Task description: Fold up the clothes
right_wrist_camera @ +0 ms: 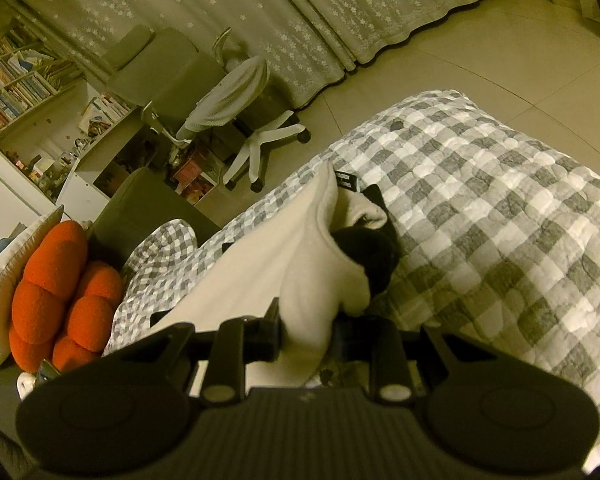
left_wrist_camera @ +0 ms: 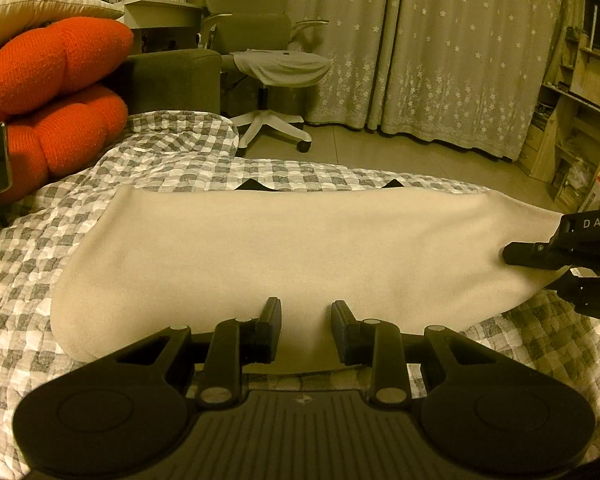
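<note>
Grey-checked quilt (left_wrist_camera: 36, 280) covers the bed, and across it lies the cream garment (left_wrist_camera: 284, 256), spread wide toward the bed's far edge, black trim peeking out there. Folding looks barely begun: one flat layer, nothing doubled over. Right claw (right_wrist_camera: 306, 320) is clamped on a bunched cream end, lifted. Left claw (left_wrist_camera: 306, 320) hovers open over the near hem, gripping nothing.

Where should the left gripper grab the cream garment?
Take the cream garment by its near left hem, coming in low from the near side: that edge lies flat and free before the open left gripper, while the right gripper already pinches the other end.
</note>
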`<state>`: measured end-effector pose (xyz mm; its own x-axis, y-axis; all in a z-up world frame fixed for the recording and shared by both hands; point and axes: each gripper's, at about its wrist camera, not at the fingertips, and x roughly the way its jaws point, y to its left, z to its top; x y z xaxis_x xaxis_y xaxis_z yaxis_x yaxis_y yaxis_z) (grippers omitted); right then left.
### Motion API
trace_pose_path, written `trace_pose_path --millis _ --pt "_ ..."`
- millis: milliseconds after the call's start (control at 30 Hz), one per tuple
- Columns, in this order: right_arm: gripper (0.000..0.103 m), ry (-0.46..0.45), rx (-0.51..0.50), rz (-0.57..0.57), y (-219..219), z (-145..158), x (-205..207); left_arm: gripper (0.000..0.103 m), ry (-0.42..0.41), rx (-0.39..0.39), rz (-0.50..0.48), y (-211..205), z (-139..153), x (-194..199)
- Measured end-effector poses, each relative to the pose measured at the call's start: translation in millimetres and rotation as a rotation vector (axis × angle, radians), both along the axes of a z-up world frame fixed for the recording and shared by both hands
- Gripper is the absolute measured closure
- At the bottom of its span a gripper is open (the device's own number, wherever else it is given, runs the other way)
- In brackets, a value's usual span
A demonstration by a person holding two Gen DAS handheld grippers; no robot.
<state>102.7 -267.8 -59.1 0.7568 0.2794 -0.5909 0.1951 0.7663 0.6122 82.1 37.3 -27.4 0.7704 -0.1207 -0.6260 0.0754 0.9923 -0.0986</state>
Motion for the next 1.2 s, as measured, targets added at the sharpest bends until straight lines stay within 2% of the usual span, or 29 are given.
trace_pose_path --millis 533,767,1200 --pt "0.081 -0.003 -0.003 0.001 1.3 -0.4 0.4 0.073 0.006 -0.008 -0.001 2.1 0.2 1.5" --pt "0.081 -0.004 -0.010 0.003 1.7 0.4 1.3 0.073 0.024 -0.045 0.004 9.8 2.0 4.9" --pt "0.081 -0.016 -0.019 0.008 3.9 3.3 2.2 0.073 0.040 -0.055 -0.008 10.8 2.0 4.6"
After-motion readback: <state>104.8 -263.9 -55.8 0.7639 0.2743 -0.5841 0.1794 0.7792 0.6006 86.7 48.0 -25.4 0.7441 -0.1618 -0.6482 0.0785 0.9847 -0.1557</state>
